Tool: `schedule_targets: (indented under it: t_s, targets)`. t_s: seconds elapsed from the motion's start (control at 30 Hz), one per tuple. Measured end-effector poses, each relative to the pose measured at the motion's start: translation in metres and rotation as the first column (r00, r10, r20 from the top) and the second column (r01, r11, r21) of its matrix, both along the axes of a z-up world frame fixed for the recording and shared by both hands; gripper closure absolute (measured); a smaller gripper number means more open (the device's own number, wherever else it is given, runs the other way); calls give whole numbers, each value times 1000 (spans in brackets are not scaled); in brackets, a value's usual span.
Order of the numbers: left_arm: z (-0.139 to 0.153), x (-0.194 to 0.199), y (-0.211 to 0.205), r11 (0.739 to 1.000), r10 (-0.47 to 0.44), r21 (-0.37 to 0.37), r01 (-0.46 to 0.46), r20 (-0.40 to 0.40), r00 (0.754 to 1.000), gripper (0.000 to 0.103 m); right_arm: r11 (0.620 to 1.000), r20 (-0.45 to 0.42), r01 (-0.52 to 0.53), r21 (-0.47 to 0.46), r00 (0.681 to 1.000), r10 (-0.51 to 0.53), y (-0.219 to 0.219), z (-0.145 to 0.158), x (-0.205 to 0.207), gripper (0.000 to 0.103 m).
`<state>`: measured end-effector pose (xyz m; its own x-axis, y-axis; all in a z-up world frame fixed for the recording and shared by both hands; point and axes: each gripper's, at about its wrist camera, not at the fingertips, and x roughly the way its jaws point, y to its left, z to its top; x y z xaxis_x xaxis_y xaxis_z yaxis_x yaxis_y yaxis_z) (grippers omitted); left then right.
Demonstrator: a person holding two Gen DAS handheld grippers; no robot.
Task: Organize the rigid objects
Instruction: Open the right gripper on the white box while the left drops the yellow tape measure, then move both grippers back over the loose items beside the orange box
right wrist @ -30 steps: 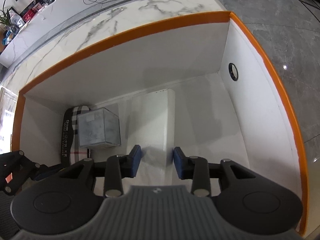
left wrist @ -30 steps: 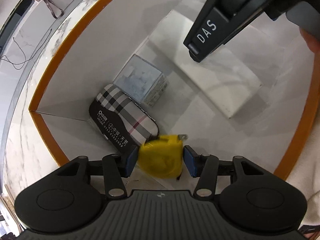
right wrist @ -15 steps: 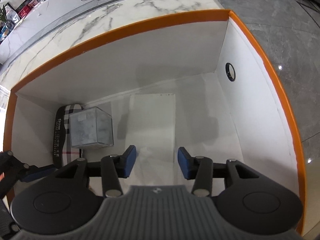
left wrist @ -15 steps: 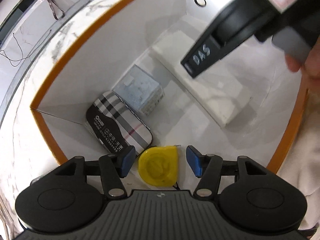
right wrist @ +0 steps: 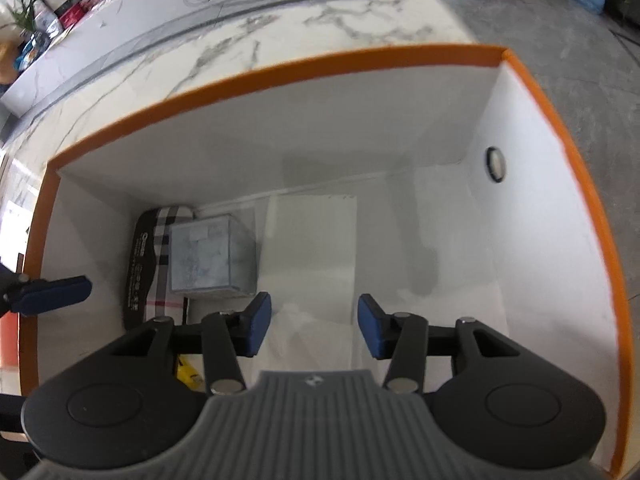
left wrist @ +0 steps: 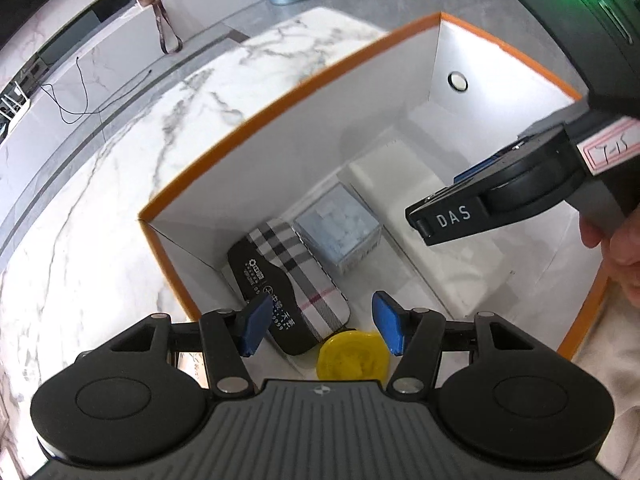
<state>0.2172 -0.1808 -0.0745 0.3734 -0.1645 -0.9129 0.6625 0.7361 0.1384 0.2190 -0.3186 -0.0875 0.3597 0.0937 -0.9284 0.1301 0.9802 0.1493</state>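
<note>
In the orange-rimmed box (left wrist: 280, 96), the plaid case (left wrist: 288, 276), clear cube (left wrist: 338, 236) and yellow tape measure (left wrist: 352, 356) line the left side, likely saving room. Left gripper (left wrist: 322, 328) and right gripper (right wrist: 314, 326) hover spread, empty.

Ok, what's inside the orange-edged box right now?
Inside the box: a plaid case, a clear cube, a flat white box and a yellow tape measure. The left tongs, open, cover part of the tape measure.
</note>
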Motion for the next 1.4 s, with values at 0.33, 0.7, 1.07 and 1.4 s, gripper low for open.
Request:
schedule_targets:
  t_s: [0.33,0.7,1.07,1.4]
  targets:
    - [21,-4,23,989,99,-115,-94,43,994,39,996,249,-53,-67,966,68,24,42,-37,53]
    - [48,-15,70,958,174,-242,-155,60,983,51,980,443,-179,-82,875,197,69,84,-59,49]
    - [40,-6,156,904,372,-230,-362,1,928,51,932,475,-346,-111,805,356,137,97,-62,53]
    - [1,-19,192,896,394,-180,-406,-101,914,45,861,352,-488,-147,787,506,200,72,-52,65]
